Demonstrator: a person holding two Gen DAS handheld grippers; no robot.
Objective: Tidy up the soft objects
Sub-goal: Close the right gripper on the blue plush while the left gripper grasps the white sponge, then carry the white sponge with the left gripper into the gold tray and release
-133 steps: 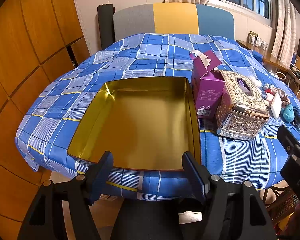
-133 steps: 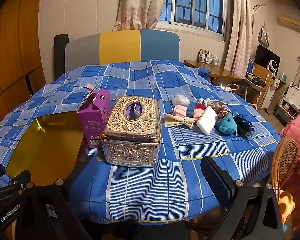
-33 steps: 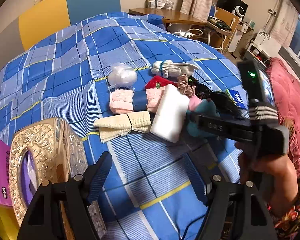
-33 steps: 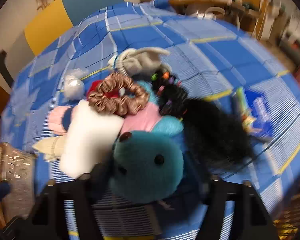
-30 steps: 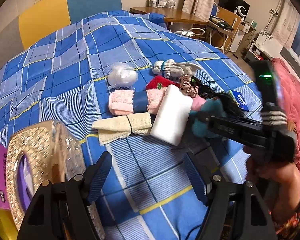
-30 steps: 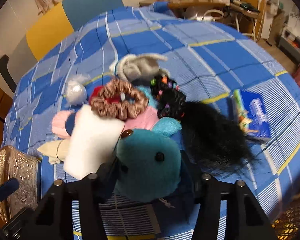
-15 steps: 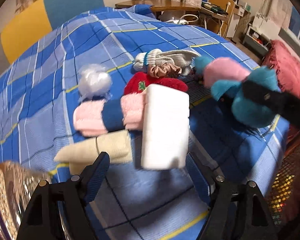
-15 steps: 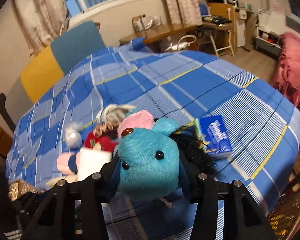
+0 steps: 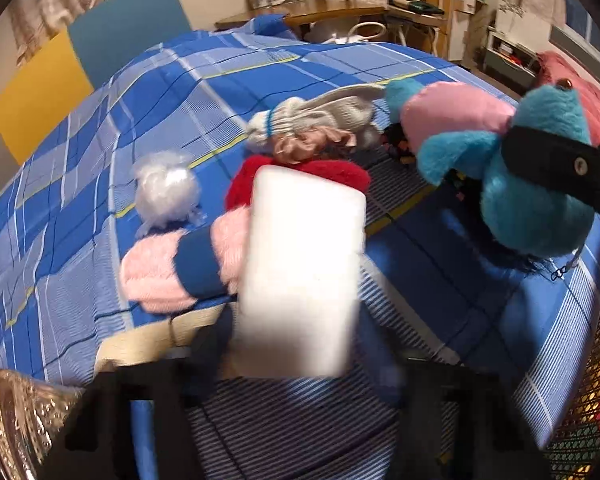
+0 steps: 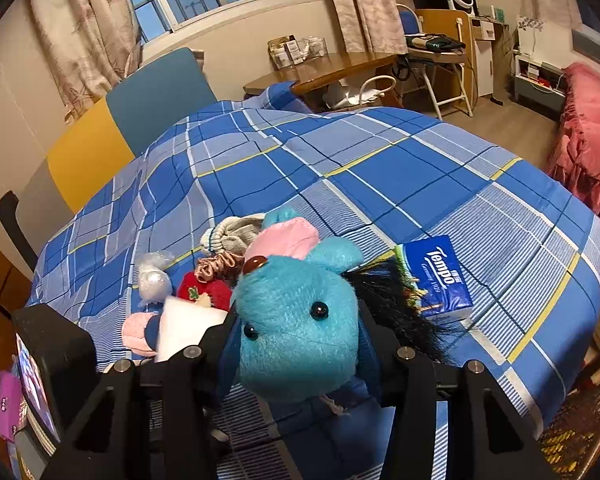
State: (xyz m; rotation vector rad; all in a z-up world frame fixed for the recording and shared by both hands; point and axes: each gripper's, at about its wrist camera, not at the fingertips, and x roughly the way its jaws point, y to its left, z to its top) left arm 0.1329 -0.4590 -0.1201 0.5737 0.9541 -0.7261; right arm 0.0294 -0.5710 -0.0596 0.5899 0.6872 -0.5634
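Item: my right gripper [image 10: 296, 344]. Jaws clamped on either side of the turquoise plush toy [image 10: 300, 320], which is held up off the blue checked tablecloth [image 10: 380, 168]. Its face points at the camera; a pink cap sits on its head and black hair trails off to its right side. In the left wrist view the same toy [image 9: 536, 184] hangs at the right, one black finger across its body.

Item: my left gripper [image 9: 296, 364]. Jaws closing around the white foam block [image 9: 300, 268], which stands between my two blurred fingers; I cannot tell whether the pads already press on it.

Item: remaining soft things, clustered on the cloth around the block.
- pink and navy rolled towel [image 9: 180, 268], touching the block's left edge.
- cream folded cloth [image 9: 160, 340], just below the towel.
- red knitted piece [image 9: 332, 176], behind the block.
- tan scrunchie [image 9: 308, 144], just behind the red piece.
- grey-white sock bundle [image 9: 320, 116], behind the scrunchie.
- clear crinkled bag [image 9: 168, 192], apart at the left.

Item: blue tissue pack [image 10: 436, 276], lying flat on the cloth, right of the toy's hair.

Item: ornate metal tissue box [image 9: 20, 420], lower left corner of the left wrist view.
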